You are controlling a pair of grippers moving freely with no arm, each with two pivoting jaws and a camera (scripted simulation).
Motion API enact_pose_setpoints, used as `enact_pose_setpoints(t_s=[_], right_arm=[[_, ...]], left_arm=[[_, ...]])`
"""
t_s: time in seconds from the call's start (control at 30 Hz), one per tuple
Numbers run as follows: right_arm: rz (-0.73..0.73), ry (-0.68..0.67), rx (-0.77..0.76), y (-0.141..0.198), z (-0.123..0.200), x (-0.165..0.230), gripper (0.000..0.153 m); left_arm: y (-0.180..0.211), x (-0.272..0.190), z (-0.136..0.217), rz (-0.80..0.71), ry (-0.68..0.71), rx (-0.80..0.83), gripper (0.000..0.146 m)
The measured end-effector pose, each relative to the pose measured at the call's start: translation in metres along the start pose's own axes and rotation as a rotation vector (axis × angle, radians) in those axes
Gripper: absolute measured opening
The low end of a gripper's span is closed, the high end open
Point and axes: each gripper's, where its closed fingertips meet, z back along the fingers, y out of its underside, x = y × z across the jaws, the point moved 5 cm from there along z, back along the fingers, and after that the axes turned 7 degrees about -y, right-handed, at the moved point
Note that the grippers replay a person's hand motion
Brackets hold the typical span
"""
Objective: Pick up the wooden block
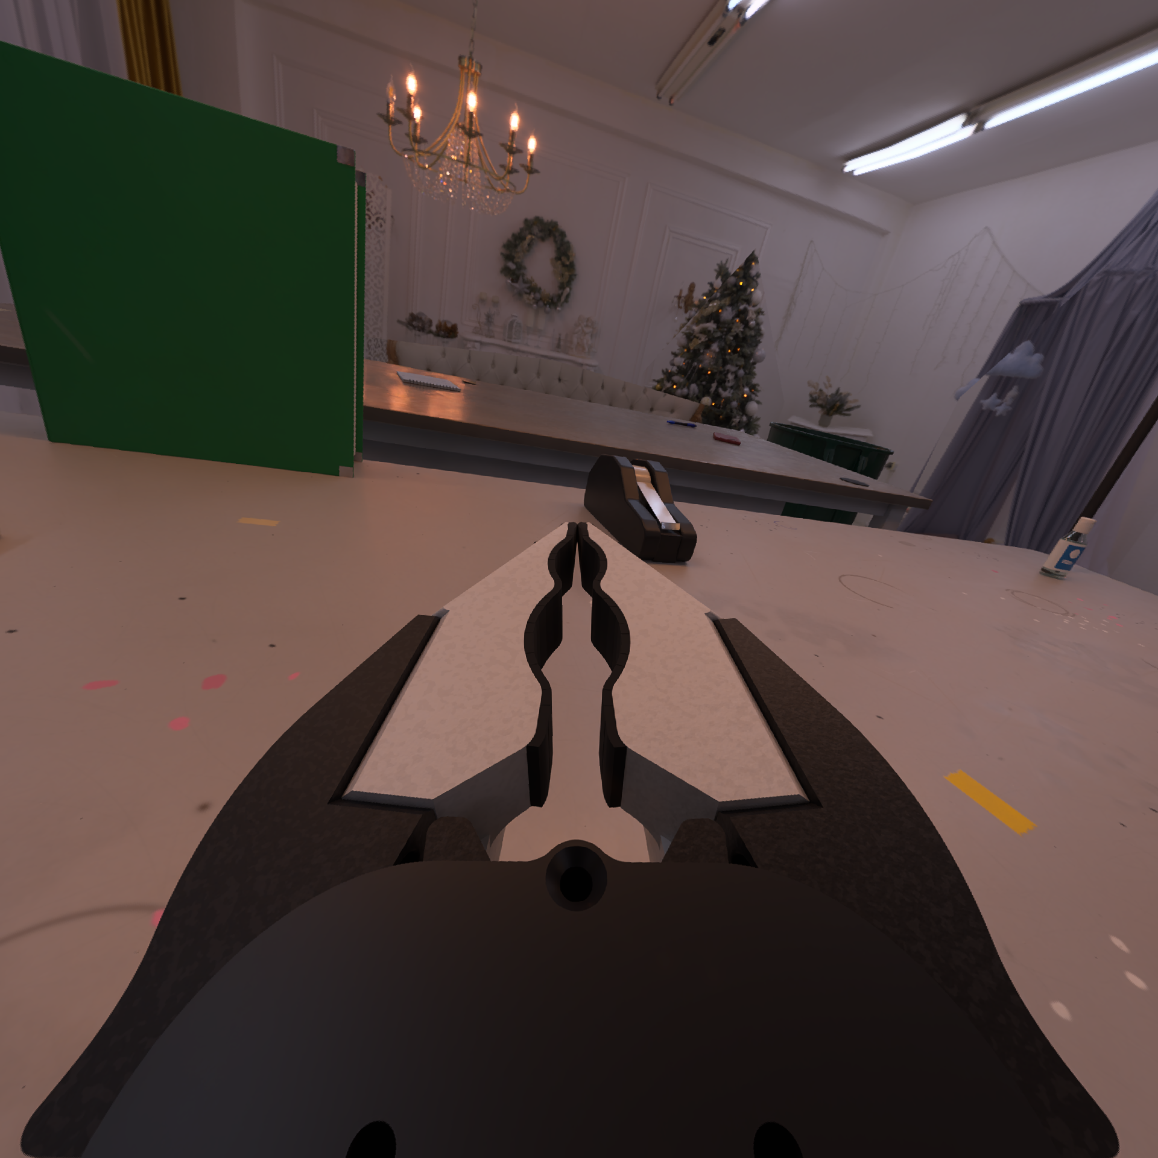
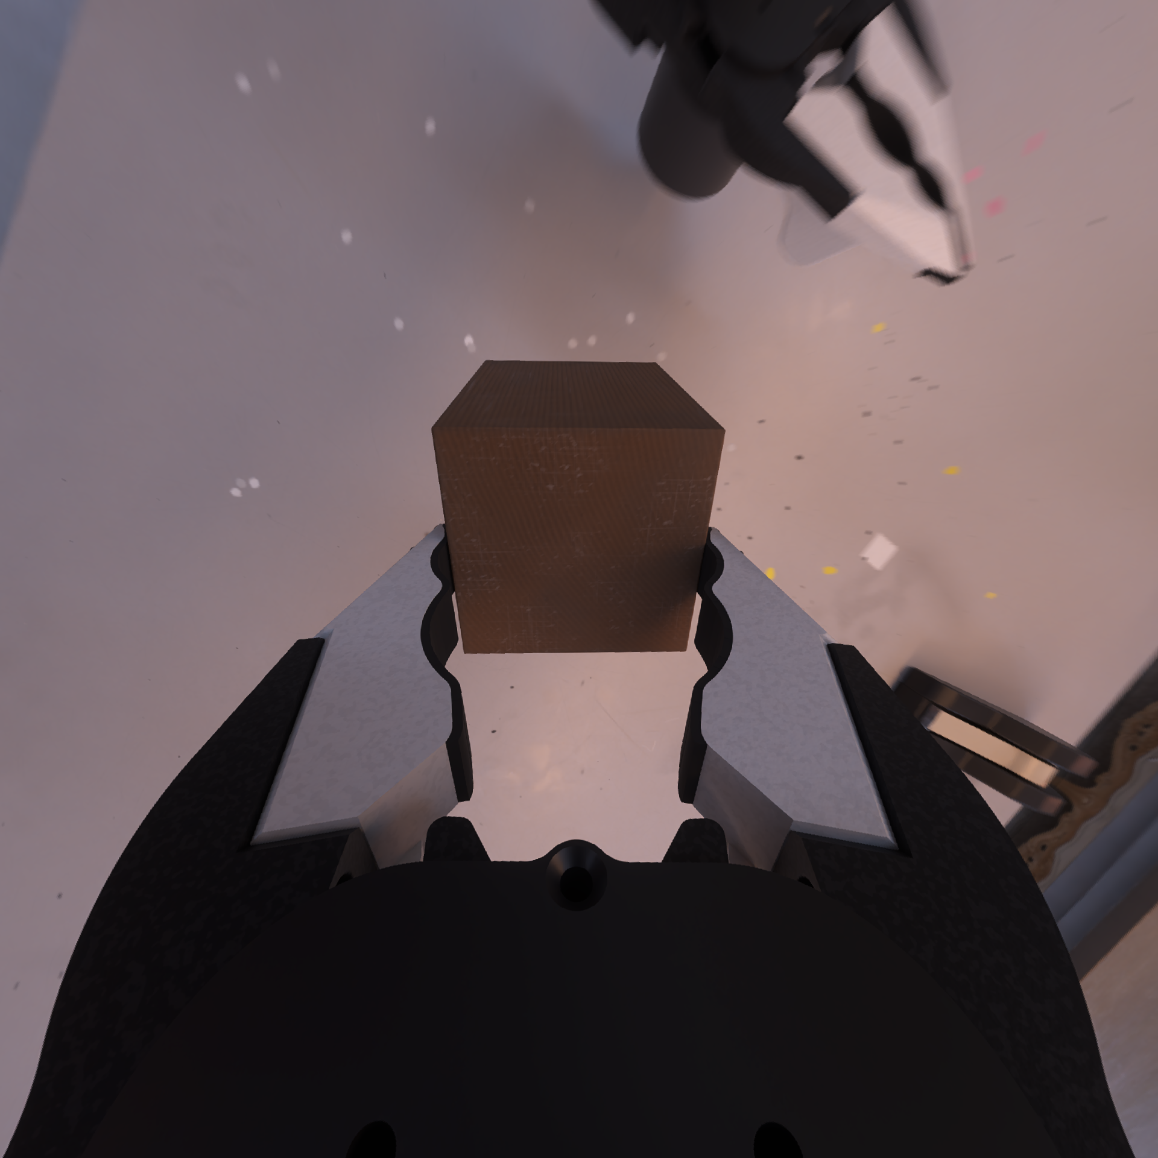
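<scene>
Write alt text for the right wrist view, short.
The right gripper points down at a pale speckled table and grips a brown wooden block between its two fingers. The left gripper, shut and blurred, shows at upper right.

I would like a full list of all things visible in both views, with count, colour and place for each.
wooden block: 1, brown, between the right gripper's fingers
tape dispenser: 1, black, on the table just beyond the left gripper's tips
bottle: 1, clear with a blue label, far right of the table
green panel: 1, dark green, standing at the table's far left
table: 1, pale pink with paint specks, under everything
second table: 1, dark wood, behind, with small items too far to tell
Christmas tree: 1, green, by the back wall
wreath: 1, green, on the back wall
chandelier: 1, gold, at the ceiling
left gripper: 1, black and white, shut, empty
right gripper: 1, black and white, shut on the block
</scene>
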Motion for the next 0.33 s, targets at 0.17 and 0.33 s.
enact_pose_setpoints(t_s=[0.17,0.33], right_arm=[[-0.023,0.196,-0.262,0.029,0.089,0.029,0.077],[-0.122,0.424,-0.520,0.087,0.142,0.074,0.077]], left_arm=[[-0.001,-0.004,0.001,-0.002,0.019,-0.013,0.000],[-0.002,-0.010,0.001,0.018,0.062,-0.022,0.003]])
